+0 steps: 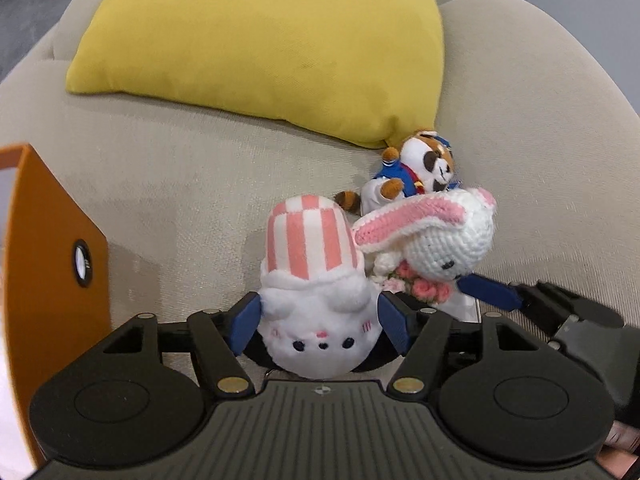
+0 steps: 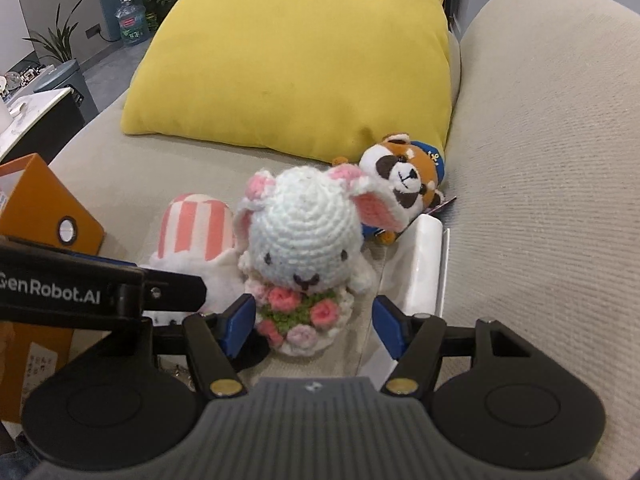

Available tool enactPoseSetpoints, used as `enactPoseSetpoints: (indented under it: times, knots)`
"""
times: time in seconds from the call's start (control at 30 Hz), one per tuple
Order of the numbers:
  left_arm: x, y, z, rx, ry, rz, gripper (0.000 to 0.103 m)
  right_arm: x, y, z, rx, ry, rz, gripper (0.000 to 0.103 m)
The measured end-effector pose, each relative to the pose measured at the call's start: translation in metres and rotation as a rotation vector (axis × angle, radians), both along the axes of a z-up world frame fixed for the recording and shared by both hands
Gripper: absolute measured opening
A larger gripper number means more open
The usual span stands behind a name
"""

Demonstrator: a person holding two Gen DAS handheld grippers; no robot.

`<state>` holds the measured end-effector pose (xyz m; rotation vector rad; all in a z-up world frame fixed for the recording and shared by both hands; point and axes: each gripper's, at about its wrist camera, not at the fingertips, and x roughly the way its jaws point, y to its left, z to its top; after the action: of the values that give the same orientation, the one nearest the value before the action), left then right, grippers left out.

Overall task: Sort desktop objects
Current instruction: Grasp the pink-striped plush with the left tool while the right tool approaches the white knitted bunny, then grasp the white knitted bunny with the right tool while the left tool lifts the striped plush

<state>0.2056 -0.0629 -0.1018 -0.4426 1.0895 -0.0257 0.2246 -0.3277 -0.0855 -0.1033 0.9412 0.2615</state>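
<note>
We are working over beige sofa (image 2: 540,184), yellow pillow (image 2: 304,60) leaning at back. Orange box (image 1: 52,248) sitting at left. Left gripper (image 1: 318,320) is clamping striped plush (image 1: 316,280), pads pressing both its sides, plush lying upside down on seat. Right gripper (image 2: 314,326) is gaping wide around crochet bunny (image 2: 304,240), pads apart from it. Panda plush (image 2: 408,180) lying behind bunny, touching pillow. Only right view is showing us room: plants (image 2: 56,40), water bottle (image 2: 130,20), grey floor, plus white block (image 2: 424,268) beside bunny.
</note>
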Motion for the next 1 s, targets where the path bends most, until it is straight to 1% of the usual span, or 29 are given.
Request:
enactPoseSetpoints:
  times: [0.07, 0.17, 0.27, 0.37, 0.53, 0.57, 0.6, 0.63, 0.73, 0.87, 1.0]
  knots:
    - [0.006, 0.0, -0.005, -0.004, 0.014, 0.019, 0.076, 0.002, 0.003, -0.003, 0.014, -0.005, 0.008, 0.067]
    - [0.011, -0.002, -0.014, -0.01, 0.028, 0.04, 0.079, 0.004, 0.007, -0.006, 0.005, -0.031, 0.018, 0.068]
    - [0.019, -0.002, -0.02, -0.015, 0.032, 0.066, 0.079, 0.008, 0.005, -0.011, 0.012, -0.034, 0.006, 0.071]
    - [0.024, -0.004, -0.022, -0.012, 0.031, 0.078, 0.079, 0.013, 0.003, -0.017, 0.024, -0.038, -0.013, 0.073]
    - [0.033, -0.003, -0.027, -0.009, 0.026, 0.075, 0.08, 0.018, 0.002, -0.026, 0.02, -0.043, -0.023, 0.074]
    - [0.033, -0.003, -0.026, -0.007, 0.027, 0.067, 0.079, 0.019, 0.001, -0.029, 0.023, -0.032, -0.026, 0.071]
    - [0.033, -0.003, -0.025, 0.001, 0.026, 0.057, 0.077, 0.02, 0.001, -0.032, 0.032, -0.021, -0.025, 0.063]
    - [0.033, -0.003, -0.024, 0.005, 0.022, 0.053, 0.075, 0.021, 0.0, -0.034, 0.049, -0.008, -0.025, 0.063]
    - [0.029, -0.001, -0.021, 0.005, 0.017, 0.035, 0.072, 0.019, 0.002, -0.03, 0.043, -0.015, -0.025, 0.059]
    - [0.017, 0.005, -0.008, 0.022, 0.011, 0.024, 0.071, 0.013, 0.006, -0.023, 0.066, 0.002, -0.019, 0.056]
    - [0.004, 0.015, 0.005, 0.017, -0.004, 0.005, 0.07, 0.0, 0.012, -0.008, 0.039, 0.009, 0.018, 0.053]
